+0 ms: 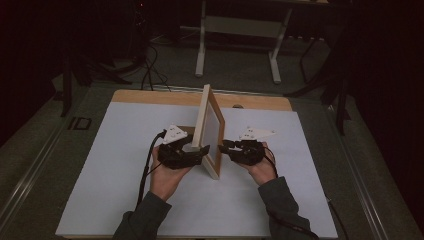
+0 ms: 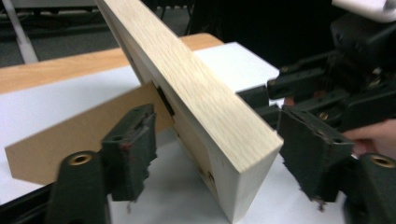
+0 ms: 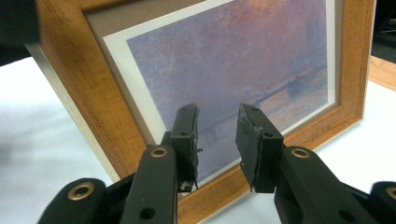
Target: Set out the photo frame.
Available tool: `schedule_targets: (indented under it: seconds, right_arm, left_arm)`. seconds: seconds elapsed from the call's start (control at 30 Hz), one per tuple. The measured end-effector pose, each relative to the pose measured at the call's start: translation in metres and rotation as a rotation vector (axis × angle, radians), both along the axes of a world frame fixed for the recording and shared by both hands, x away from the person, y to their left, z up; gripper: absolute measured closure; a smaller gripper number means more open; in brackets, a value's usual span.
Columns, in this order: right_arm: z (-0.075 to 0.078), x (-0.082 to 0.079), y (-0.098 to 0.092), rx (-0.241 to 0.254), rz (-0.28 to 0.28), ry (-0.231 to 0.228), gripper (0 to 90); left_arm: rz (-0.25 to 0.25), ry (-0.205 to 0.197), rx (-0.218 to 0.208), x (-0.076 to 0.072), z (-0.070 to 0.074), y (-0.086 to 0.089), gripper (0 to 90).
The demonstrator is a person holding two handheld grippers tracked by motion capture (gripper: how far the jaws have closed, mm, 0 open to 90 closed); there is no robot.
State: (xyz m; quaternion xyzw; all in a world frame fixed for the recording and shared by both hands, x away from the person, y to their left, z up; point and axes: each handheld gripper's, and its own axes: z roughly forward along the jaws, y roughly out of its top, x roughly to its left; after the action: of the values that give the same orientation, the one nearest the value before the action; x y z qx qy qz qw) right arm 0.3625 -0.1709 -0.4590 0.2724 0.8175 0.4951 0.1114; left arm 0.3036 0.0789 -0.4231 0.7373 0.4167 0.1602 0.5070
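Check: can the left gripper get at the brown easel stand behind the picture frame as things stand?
Probably yes. The left gripper straddles the picture frame's near edge with jaws open, on the back side where the easel stand juts out. Nothing lies between them; the right gripper faces the front.

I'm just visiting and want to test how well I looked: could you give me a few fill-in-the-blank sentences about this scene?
1. The picture frame stands ____ on the white table.
2. The left tool has its jaws on either side of the frame's ____.
3. The right tool faces the frame's ____ side.
4. The frame is made of ____.

Missing words: upright; edge; front; wood
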Motion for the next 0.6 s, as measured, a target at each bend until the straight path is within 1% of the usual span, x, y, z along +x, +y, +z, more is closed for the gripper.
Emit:
schedule_targets:
  seconds: [0.07, 0.13, 0.2, 0.23, 0.4, 0.43, 0.6]
  right_arm:
    - [0.0001, 0.0002, -0.0005, 0.002, -0.005, -0.001, 68.2]
    - [0.0002, 0.0005, -0.001, 0.004, -0.006, -0.001, 68.2]
    - [0.0002, 0.0005, -0.0011, 0.004, -0.005, -0.001, 68.2]
    - [0.0002, 0.0004, -0.0012, 0.004, -0.004, -0.001, 68.2]
    - [0.0, 0.0007, -0.0024, 0.006, -0.008, 0.001, 68.2]
    - [-0.0001, 0.0007, -0.0024, 0.006, -0.008, 0.001, 68.2]
    - [-0.0005, 0.0006, -0.0036, 0.007, -0.011, 0.0, 68.2]
  left_arm:
    - [0.005, 0.018, -0.005, -0.0003, -0.0038, -0.0015, 37.9]
    - [0.012, 0.027, -0.002, 0.0001, -0.0071, -0.0026, 42.4]
    - [0.012, 0.038, -0.013, 0.0004, -0.009, -0.0029, 44.8]
    - [0.009, 0.039, -0.017, 0.0003, -0.0089, -0.0029, 45.8]
    - [-0.003, 0.031, -0.002, -0.0019, -0.0067, -0.0046, 53.2]
    - [-0.002, 0.026, 0.001, -0.0027, -0.0065, -0.0048, 55.8]
    - [0.015, 0.028, 0.013, -0.0035, -0.0055, -0.0006, 58.8]
